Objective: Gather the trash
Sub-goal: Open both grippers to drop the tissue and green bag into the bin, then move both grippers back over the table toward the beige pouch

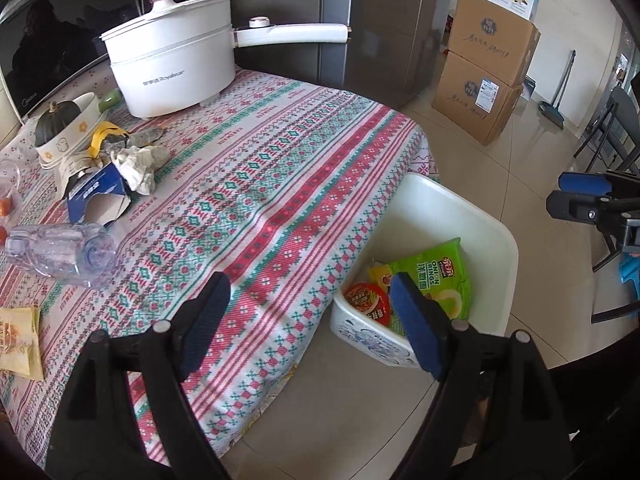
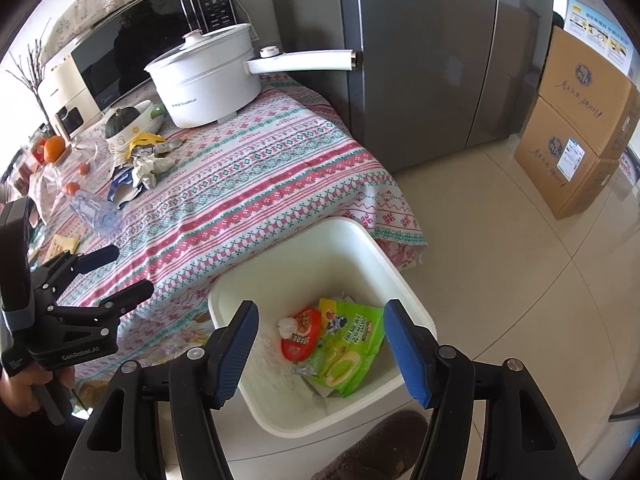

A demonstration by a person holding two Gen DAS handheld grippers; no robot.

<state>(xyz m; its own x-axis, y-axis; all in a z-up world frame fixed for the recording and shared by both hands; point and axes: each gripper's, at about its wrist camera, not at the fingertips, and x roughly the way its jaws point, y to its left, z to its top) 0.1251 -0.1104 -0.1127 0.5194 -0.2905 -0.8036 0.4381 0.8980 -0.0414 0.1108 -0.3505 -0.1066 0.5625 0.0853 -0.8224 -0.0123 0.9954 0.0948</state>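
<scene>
Partway through, by the look of it. Already in the white bin point(image 2: 394, 276) on the floor just off the table's near right corner: green onion-rings bag point(image 2: 346, 344), red noodle-cup lid point(image 2: 301, 338), a white wad. Still out on the patterned tablecloth point(image 1: 256, 184), far left: crushed clear bottle point(image 1: 60, 250), torn blue carton point(image 1: 96, 196), crumpled tissue point(image 1: 136, 166), yellow scrap point(image 1: 105, 136), plus a yellow wrapper point(image 1: 18, 338) near the left edge. Left gripper point(image 1: 310, 320) wide open, nothing between the pads, hanging over the table edge. Right gripper point(image 2: 322, 354) open and empty too, over the bin. Probably bottle next.
</scene>
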